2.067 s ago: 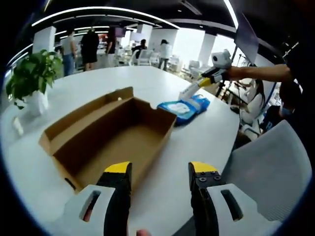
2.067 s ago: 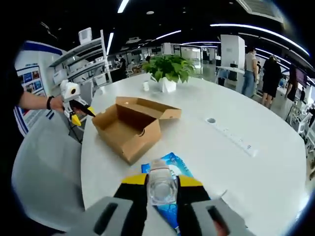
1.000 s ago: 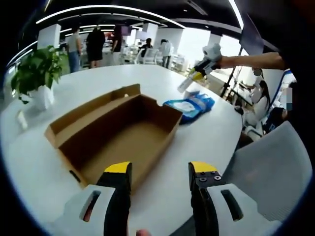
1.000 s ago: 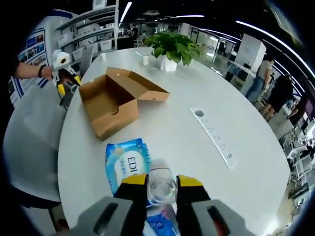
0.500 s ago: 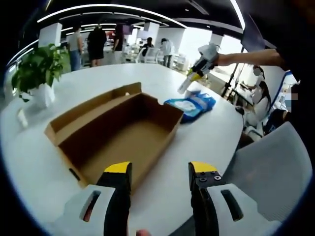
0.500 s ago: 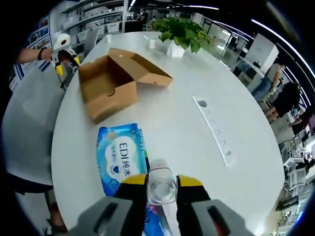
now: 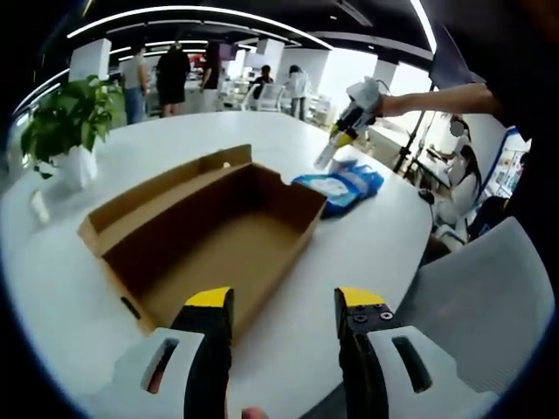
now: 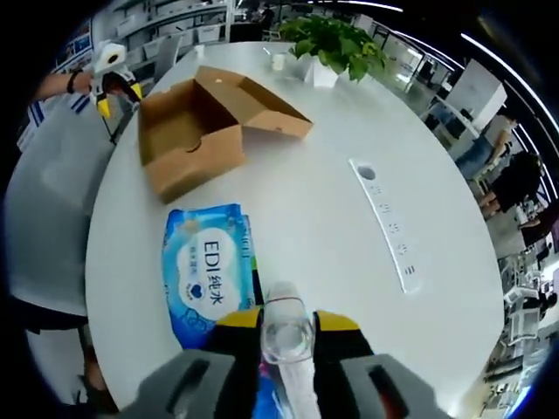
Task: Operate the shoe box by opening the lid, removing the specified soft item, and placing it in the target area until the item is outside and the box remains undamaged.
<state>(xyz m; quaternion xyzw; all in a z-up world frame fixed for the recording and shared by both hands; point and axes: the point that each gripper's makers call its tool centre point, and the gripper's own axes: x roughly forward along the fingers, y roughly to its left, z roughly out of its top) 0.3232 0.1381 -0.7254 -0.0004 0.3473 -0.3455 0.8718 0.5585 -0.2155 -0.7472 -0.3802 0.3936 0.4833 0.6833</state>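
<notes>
left gripper view: left gripper [image 7: 285, 305] jaws apart, nothing between them, above the table [image 7: 367, 236] edge. open box [image 7: 205, 231] just ahead, lid folded back, inside looks bare. blue pack [image 7: 339, 185] lies on the table beyond the box's far end, apart from it. right gripper [image 7: 349, 127] in the air over the pack, clear bottle [image 7: 325, 155] in its jaws, tilted down. plant [image 7: 57, 122] at far left, chair [image 7: 472, 297] at right.

right gripper view: right gripper [image 8: 286, 325] jaws closed on the bottle [image 8: 288, 327]. pack [image 8: 208, 272] flat on the table [image 8: 332, 227] below it, outside the box [image 8: 188, 131]. left gripper [image 8: 112, 74] beside the box's far side. power strip [image 8: 389, 225] at right, plant [image 8: 336, 44] beyond.
</notes>
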